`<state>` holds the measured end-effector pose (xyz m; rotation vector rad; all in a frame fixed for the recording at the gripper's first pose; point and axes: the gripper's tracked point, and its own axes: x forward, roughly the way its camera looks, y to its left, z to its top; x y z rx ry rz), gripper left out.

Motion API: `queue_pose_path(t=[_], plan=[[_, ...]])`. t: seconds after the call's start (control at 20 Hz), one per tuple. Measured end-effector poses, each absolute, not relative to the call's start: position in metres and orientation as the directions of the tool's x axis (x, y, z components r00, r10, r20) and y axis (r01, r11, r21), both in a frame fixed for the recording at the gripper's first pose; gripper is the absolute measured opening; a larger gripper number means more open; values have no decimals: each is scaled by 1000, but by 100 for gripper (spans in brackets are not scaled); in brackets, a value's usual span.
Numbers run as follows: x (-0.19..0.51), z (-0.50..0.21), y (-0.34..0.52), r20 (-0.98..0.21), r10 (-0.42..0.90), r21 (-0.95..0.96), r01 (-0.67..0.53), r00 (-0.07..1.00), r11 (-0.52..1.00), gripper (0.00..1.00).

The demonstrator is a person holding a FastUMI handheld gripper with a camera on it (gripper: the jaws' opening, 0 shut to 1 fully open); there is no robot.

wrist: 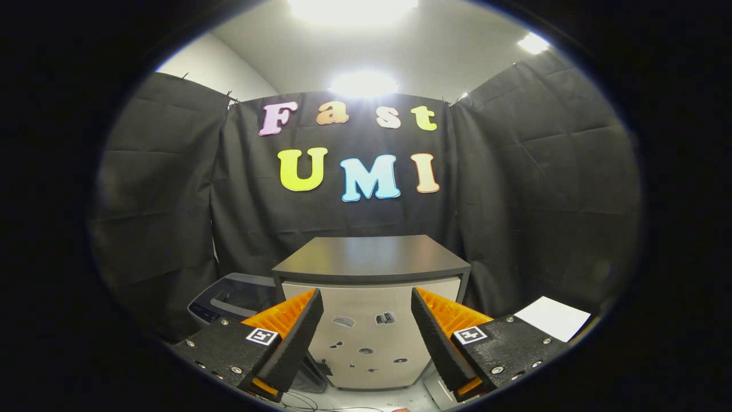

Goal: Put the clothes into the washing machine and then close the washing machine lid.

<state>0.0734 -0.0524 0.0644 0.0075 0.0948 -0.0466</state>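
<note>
My gripper point(366, 294) stands open, and nothing is between its fingers. Beyond them is a small cabinet point(372, 260) with a dark flat top and a pale panel that faces me. Left of the cabinet and lower down is a pale appliance with a dark glossy top point(231, 297), which may be the washing machine. My left finger and the cabinet hide part of it. I cannot tell whether its lid is up or down.
Black cloth walls close the booth on three sides. A white sheet point(552, 317) lies low on the right, beyond the right finger. Thin cables point(303, 400) trail on the pale floor below the cabinet. Small holes and fittings dot the cabinet's panel point(366, 350).
</note>
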Motion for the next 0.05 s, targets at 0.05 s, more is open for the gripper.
queue_pose_path(t=[0.05], plan=[[71,64,-53,-93,-46,9,47,995,999,96]])
